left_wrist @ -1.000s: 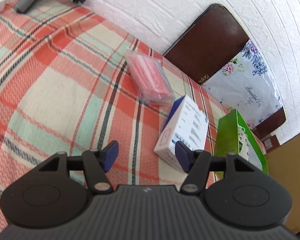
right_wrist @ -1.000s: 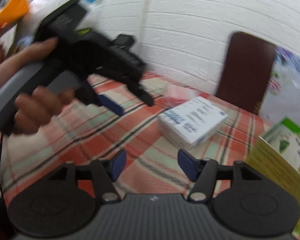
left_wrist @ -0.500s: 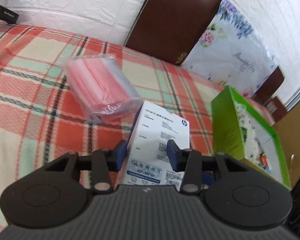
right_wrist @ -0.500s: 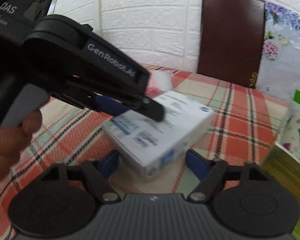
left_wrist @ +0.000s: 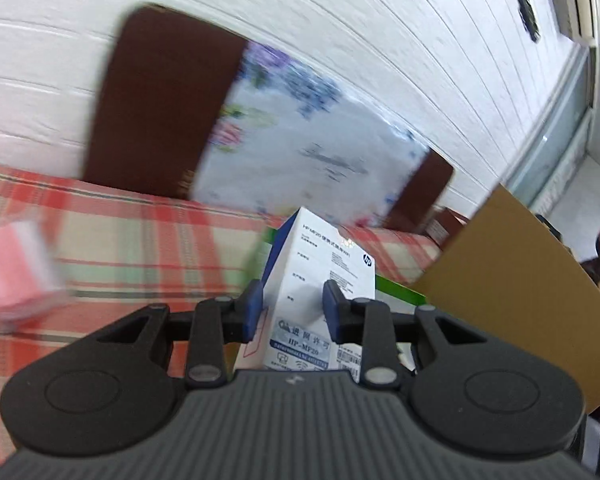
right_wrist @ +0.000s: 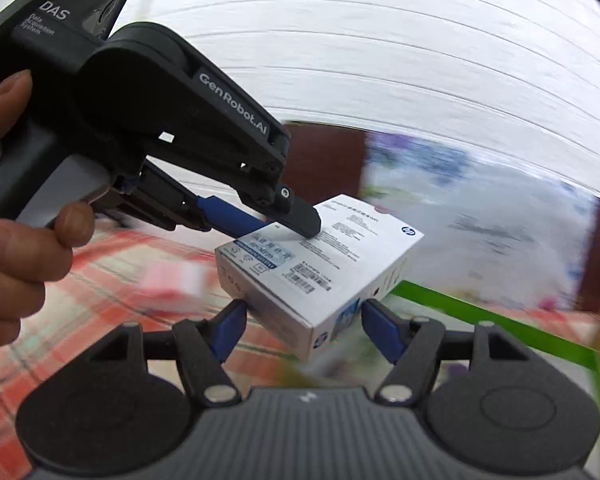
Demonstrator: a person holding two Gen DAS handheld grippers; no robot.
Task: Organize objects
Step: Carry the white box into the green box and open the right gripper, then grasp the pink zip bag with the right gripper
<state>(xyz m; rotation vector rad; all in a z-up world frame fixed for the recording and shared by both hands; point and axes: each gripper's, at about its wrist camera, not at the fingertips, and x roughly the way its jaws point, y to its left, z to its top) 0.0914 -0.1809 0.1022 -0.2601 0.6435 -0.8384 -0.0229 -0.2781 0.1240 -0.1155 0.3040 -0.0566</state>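
A white box [left_wrist: 320,276] is pinched by the left gripper [left_wrist: 290,310], whose jaws have just been closing on it, and is held at frame centre above the plaid tabletop [left_wrist: 140,240]. Right gripper [right_wrist: 304,326] is spread, w/ the box between its pads, apparently untouched. Pink pack [left_wrist: 12,272], lower left, is not yet sorted; green box [right_wrist: 500,320] lies behind.

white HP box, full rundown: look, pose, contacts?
The white box is a small rectangular cardboard carton with printed text, barcodes, a blue HP logo and a blue-edged label. The left gripper is clamped across its thin sides, its jaws having just been closing onto it, and holds it tilted above the plaid cloth. The right gripper brackets the box's near corner; whether its pads touch is unclear. The green box lies behind it.
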